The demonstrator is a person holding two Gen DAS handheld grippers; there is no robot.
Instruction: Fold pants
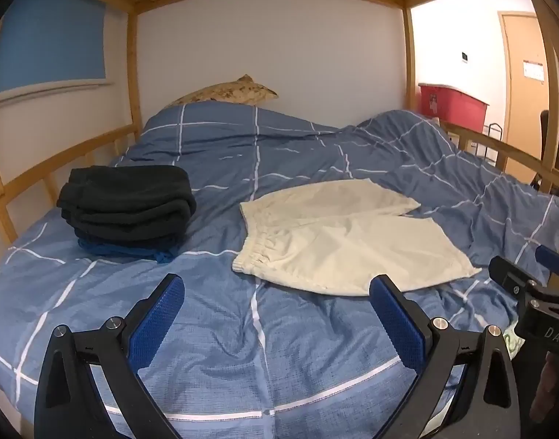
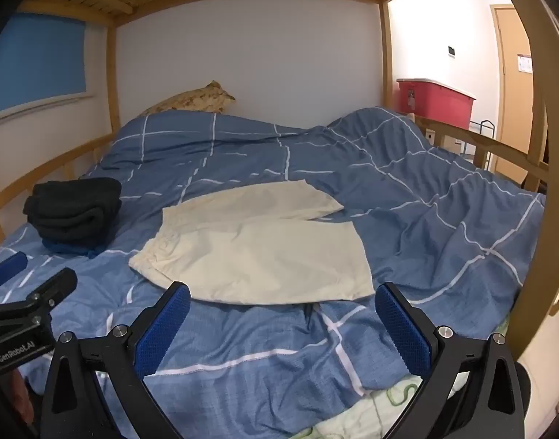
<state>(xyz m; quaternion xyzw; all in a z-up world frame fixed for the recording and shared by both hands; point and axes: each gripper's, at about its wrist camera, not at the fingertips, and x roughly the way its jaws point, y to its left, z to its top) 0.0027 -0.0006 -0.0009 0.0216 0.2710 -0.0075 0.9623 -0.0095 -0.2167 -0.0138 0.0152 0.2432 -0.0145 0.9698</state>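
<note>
Cream shorts (image 1: 338, 234) lie spread flat on the blue checked duvet (image 1: 213, 336), waistband to the left, legs to the right. They also show in the right wrist view (image 2: 257, 245). My left gripper (image 1: 277, 292) is open and empty, hovering just in front of the shorts' near edge. My right gripper (image 2: 283, 300) is open and empty, its fingertips level with the shorts' near hem. Each gripper shows at the edge of the other's view.
A stack of folded dark clothes (image 1: 127, 205) sits on the duvet at the left. A patterned pillow (image 1: 228, 91) lies at the head. Wooden bed rails (image 1: 499, 146) run along both sides. A red bin (image 1: 451, 104) stands beyond the right rail.
</note>
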